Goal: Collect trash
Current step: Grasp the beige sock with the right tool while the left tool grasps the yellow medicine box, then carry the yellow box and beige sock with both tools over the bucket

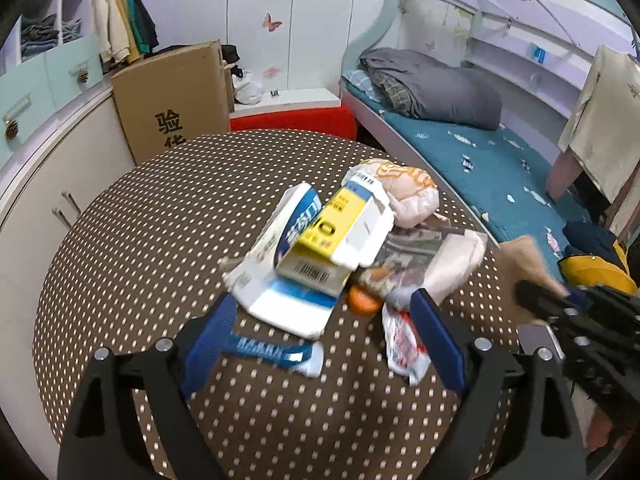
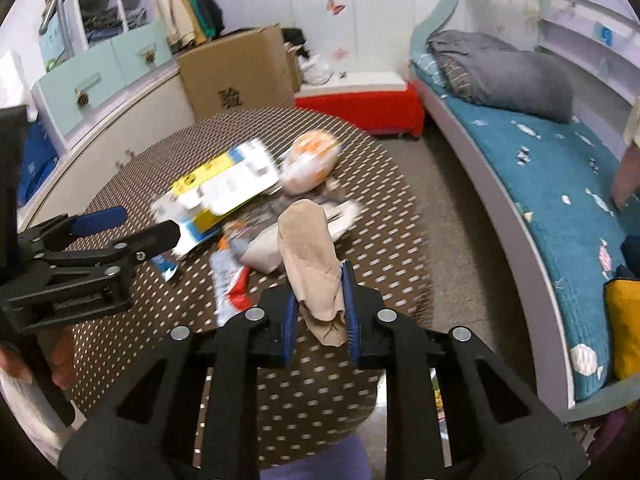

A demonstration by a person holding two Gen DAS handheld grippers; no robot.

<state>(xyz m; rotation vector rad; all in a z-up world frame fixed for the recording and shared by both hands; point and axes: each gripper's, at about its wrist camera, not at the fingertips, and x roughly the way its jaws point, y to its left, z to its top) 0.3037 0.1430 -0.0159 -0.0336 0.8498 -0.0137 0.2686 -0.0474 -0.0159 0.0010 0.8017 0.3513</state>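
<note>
A heap of trash lies on the brown dotted table (image 1: 120,240): a torn white, blue and yellow carton (image 1: 316,256), an orange-and-white crumpled bag (image 1: 404,188), an orange cap (image 1: 362,300), a red-and-white wrapper (image 1: 404,340) and a blue-and-white wrapper (image 1: 280,354). My left gripper (image 1: 320,308) is open, its blue pads on either side of the near edge of the heap. My right gripper (image 2: 318,300) is shut on a beige crumpled piece (image 2: 308,248) and holds it above the table's right side; it also shows in the left wrist view (image 1: 524,256).
A large cardboard box (image 1: 172,96) stands beyond the table, a red stool (image 1: 296,120) beside it. White cabinets (image 1: 52,152) run along the left. A bed with a teal cover (image 1: 500,168) and a grey duvet is on the right.
</note>
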